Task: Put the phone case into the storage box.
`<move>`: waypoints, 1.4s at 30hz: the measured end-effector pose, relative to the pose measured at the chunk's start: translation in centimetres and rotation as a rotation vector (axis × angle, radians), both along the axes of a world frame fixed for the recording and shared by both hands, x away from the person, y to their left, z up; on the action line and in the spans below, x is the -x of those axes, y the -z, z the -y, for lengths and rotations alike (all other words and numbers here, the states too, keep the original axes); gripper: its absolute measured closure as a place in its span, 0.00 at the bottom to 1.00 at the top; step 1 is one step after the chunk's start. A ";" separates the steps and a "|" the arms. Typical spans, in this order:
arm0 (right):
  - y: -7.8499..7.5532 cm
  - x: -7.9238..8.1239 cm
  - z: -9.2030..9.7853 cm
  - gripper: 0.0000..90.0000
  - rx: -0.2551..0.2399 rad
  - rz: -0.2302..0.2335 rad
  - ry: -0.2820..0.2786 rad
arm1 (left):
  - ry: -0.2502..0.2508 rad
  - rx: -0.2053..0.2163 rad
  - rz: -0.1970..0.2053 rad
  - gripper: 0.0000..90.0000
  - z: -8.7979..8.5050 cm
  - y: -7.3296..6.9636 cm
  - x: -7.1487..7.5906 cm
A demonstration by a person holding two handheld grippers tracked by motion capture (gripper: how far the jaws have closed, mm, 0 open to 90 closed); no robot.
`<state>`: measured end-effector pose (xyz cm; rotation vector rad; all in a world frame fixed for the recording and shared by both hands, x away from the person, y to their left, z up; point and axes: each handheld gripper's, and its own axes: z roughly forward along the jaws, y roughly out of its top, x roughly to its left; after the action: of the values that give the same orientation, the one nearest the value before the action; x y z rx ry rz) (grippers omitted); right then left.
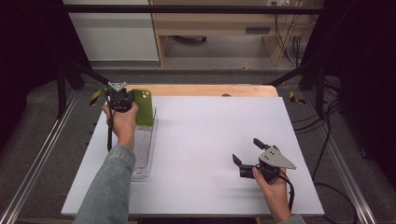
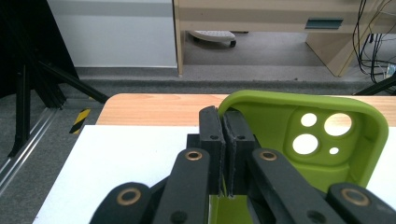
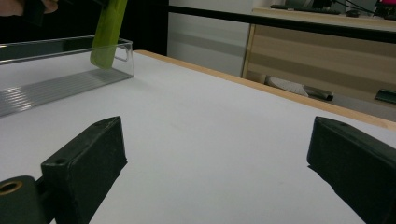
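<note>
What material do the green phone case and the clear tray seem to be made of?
Green phone case: probably soft silicone or rubbery plastic, with a matte, even surface, rounded rim and moulded camera holes. Clear tray: probably hard transparent plastic such as acrylic, with see-through glossy walls, bright edges and a ribbed floor.

High view looks forward and down from above the near edge, whole white table (image 1: 205, 149) in frame. Left gripper view sits close behind its jaws, facing the far edge. Right gripper view rides low, looking across the table; both share the green phone case (image 2: 299, 135).
</note>
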<state>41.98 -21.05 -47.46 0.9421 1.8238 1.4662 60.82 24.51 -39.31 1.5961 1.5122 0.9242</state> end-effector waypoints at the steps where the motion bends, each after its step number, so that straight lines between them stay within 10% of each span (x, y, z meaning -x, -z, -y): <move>1: 0.0 0.0 0.0 0.05 0.000 0.000 0.000 | -0.002 0.000 -0.001 0.97 0.0 0.1 0.0; 42: 0.1 0.0 -0.4 0.05 0.003 -0.011 -0.030 | -0.024 -0.025 -0.012 0.97 0.5 1.1 -0.8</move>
<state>41.97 -20.66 -47.60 0.9265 1.8548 1.4784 61.58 24.06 -40.38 1.6069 1.5361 0.9518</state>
